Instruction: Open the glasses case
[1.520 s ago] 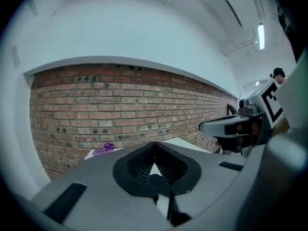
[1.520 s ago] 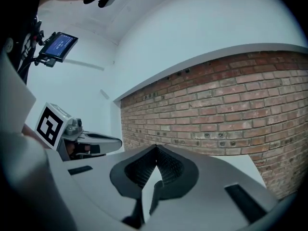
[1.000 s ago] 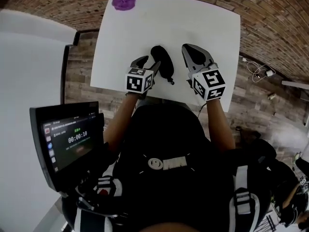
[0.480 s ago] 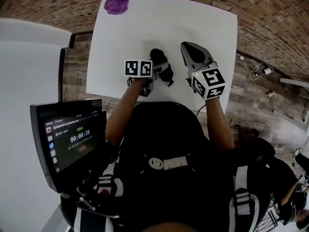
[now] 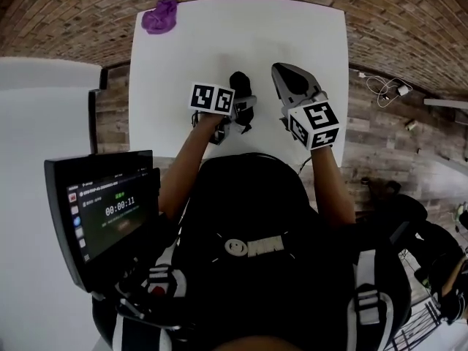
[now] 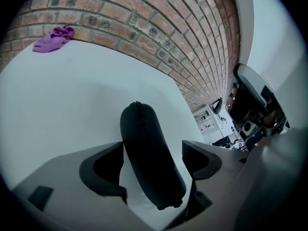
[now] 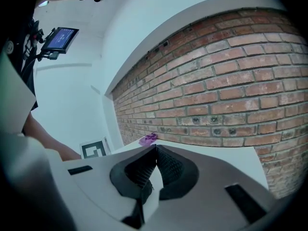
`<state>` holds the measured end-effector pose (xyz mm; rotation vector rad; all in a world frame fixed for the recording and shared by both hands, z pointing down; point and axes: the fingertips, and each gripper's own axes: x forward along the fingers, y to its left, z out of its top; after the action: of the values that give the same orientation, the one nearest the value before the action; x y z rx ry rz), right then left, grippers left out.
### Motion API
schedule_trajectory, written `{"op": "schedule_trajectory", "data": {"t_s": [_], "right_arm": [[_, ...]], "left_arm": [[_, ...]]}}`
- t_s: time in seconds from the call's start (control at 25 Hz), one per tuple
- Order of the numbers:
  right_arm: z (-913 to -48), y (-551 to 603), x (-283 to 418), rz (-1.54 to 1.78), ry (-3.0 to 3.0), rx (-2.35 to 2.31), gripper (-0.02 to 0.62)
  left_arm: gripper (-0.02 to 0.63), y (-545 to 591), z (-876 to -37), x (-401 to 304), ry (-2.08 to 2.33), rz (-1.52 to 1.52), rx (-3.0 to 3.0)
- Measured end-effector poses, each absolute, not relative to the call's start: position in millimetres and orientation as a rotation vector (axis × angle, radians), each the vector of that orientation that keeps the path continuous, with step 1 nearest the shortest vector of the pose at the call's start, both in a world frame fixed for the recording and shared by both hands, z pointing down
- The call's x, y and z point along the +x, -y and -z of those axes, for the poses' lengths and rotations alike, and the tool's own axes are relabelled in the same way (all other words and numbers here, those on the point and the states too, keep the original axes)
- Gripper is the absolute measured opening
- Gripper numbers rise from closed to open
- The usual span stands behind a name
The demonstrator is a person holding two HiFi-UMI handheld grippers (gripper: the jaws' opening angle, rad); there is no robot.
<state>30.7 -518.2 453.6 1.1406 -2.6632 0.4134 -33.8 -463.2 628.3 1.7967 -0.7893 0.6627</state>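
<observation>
The case, black and rounded, lies on the table close to its near edge, with its long axis running near to far, in line with the left gripper, which straddles its near end across the narrow width. Those jaws have just been opening and stand wide, the case between them but unclamped, with a gap on its right side. The right gripper sits just right of the case, apart from it, jaws pressed together on nothing. The left is nearer, probably set to pin the case. The table is white, with a purple cloth at its far left corner and a brick wall behind
</observation>
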Motion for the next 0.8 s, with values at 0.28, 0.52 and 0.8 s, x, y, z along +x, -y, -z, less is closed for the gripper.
{"op": "schedule_trajectory", "data": {"t_s": [0.28,0.52,0.8], "right_arm": [[-452.6,512.9,24.8,-0.403,2.656,1.119,-0.006],[-447.0,520.7,33.2,-0.361,2.65,1.135,-0.006],[-419.1,549.0,37.3,-0.074,2.597,1.109,-0.006]], "left_arm": [[0.346,470.9,-642.4,-43.6,0.86,-0.843,1.853],[0.31,493.2,-615.4,-44.1,0.866,-0.821,2.021],[0.295,558.9,-506.1,-45.7,0.813,-0.92,2.362]]}}
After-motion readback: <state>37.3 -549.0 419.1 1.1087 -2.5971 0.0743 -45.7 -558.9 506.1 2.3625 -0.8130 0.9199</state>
